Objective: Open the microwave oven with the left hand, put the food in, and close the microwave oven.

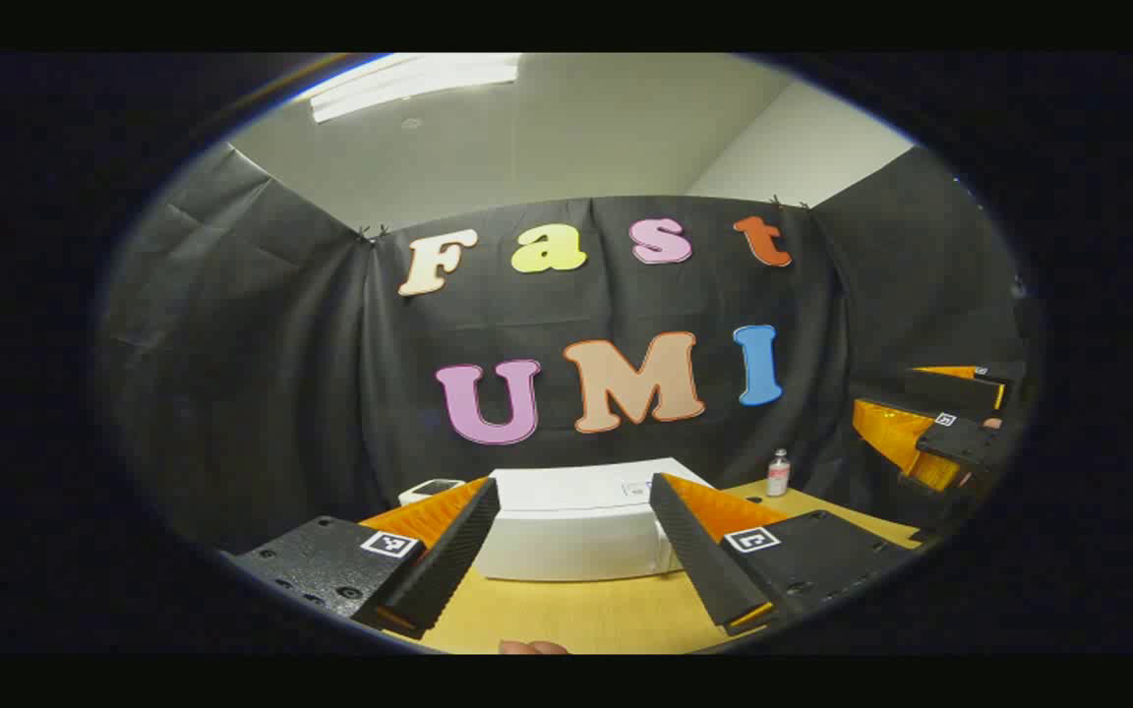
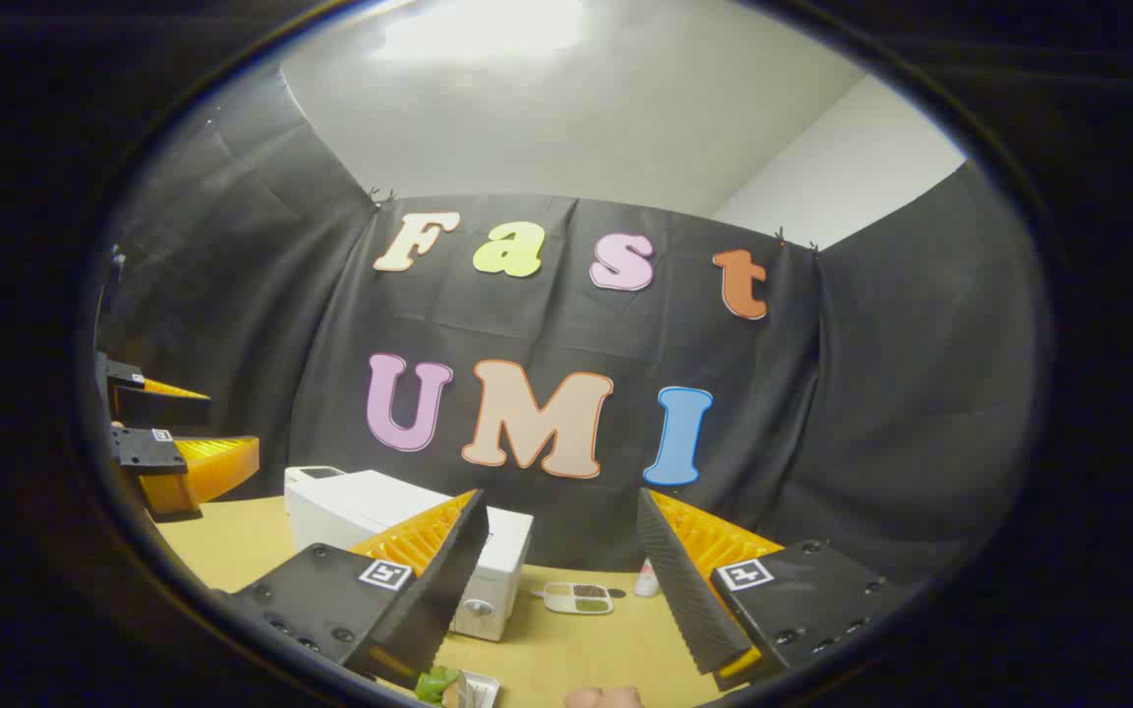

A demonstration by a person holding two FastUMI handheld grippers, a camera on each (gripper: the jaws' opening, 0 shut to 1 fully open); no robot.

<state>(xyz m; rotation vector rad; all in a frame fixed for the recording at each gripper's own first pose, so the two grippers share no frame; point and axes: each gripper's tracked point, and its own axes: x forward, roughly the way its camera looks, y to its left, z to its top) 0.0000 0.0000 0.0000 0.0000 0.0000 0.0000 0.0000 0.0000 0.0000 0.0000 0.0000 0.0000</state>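
Microwave oven [image 1: 576, 526], a white box with its door closed, stood on the wooden tabletop [image 1: 576, 615] in front of the black cloth wall, framed in the left gripper view between the two fingers of the left gripper [image 1: 574, 551], which were spread wide and held nothing. In that view a small bottle [image 1: 778, 473] stood on the tabletop to the right of the oven, and a small white device [image 1: 434, 488] sat just behind the oven's left corner. The right gripper [image 2: 557, 580] also had its fingers wide apart and empty, poised above the tabletop. In the right gripper view the oven lay to the left, partly behind the near finger, and a divided tray [image 2: 578, 597] holding food rested on the tabletop just right of it, with the bottle close by. Something green and leafy [image 2: 437, 682] beside a pale container showed at the bottom edge of that view.
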